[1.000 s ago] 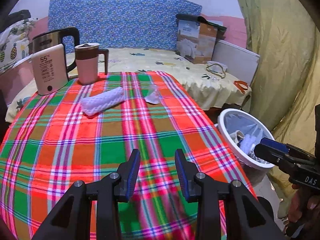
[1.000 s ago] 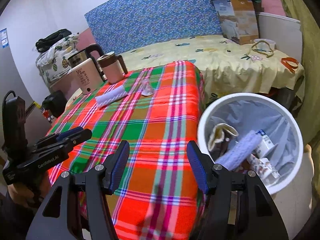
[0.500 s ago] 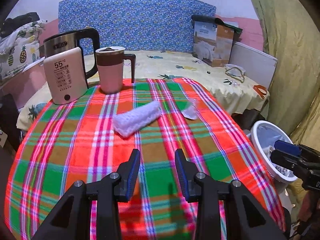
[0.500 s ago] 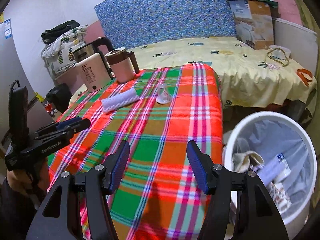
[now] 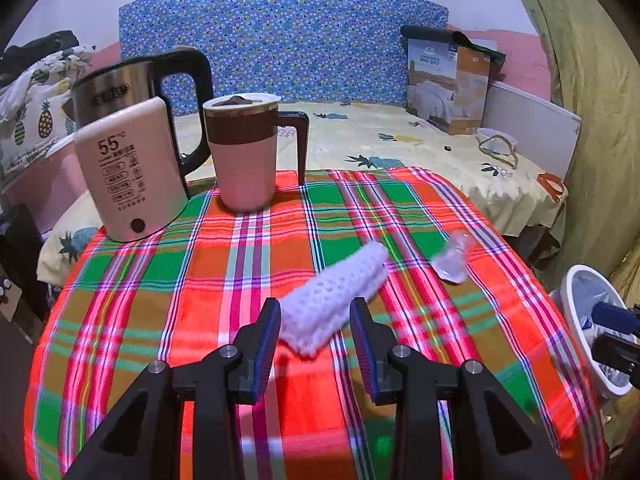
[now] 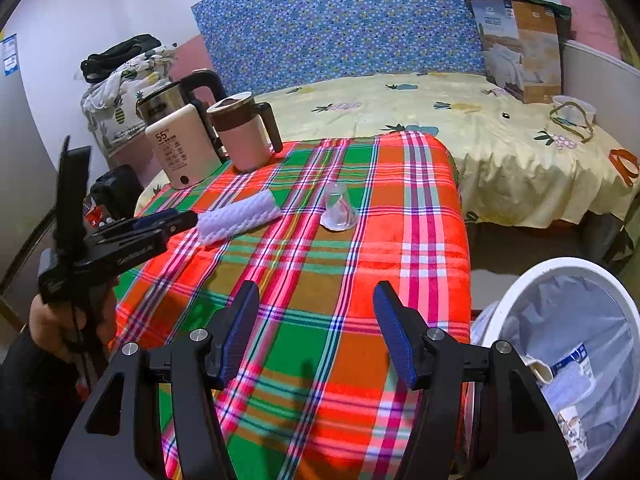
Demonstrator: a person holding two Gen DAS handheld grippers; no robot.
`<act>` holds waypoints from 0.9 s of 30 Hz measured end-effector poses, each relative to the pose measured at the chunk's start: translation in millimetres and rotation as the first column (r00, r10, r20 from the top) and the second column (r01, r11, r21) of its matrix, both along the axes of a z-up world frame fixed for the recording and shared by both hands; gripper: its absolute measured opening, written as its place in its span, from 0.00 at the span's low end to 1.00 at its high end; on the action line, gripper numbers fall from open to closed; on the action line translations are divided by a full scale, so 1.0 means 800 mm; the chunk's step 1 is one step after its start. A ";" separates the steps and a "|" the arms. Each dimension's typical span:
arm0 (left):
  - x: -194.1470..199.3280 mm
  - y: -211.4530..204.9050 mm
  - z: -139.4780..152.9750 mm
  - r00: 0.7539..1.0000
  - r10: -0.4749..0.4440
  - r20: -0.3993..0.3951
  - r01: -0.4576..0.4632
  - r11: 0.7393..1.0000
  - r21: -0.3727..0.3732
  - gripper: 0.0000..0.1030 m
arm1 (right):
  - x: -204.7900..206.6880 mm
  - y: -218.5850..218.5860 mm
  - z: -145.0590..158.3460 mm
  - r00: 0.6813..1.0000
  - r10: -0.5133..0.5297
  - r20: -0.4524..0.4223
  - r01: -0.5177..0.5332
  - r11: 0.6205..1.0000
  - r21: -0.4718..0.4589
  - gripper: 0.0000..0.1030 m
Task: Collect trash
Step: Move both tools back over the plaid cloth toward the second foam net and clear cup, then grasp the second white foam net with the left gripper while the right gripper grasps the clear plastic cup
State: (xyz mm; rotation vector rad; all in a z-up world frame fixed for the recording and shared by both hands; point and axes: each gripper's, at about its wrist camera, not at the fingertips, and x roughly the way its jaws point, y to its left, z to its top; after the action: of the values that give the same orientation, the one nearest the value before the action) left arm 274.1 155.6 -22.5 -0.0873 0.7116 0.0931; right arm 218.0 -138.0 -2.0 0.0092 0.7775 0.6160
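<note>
A white foam net sleeve [image 5: 336,304] lies on the plaid tablecloth; my open left gripper [image 5: 316,340] has its fingers on either side of the sleeve's near end. The sleeve also shows in the right wrist view [image 6: 240,216], with the left gripper [image 6: 180,220] at its left end. A clear plastic cup [image 5: 452,260] lies tipped over to the right of the sleeve; it also shows in the right wrist view [image 6: 338,208]. My right gripper [image 6: 316,332] is open and empty above the table's near right edge, beside the white trash bin [image 6: 520,284].
A cream kettle [image 5: 128,172], a steel kettle [image 5: 108,88] and a pink mug [image 5: 244,160] stand at the table's back left. The bin [image 5: 576,320] with trash inside sits on the floor right of the table. A bed with a box [image 5: 448,84] lies behind.
My left gripper has moved forward across the table to the foam sleeve, which now sits between its fingers. My right gripper has drifted left, away from over the bin.
</note>
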 end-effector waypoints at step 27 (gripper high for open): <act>-0.021 -0.004 -0.032 0.995 0.071 -0.065 -0.080 0.984 -0.160 0.10 | 0.070 0.050 -0.015 0.999 -0.032 -0.014 0.031 0.999 -0.041 0.59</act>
State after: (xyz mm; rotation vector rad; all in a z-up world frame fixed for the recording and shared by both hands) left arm 257.6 152.1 -48.0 -0.2691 0.7743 0.1104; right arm 273.7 -97.7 -14.0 -0.0112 0.8021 0.5704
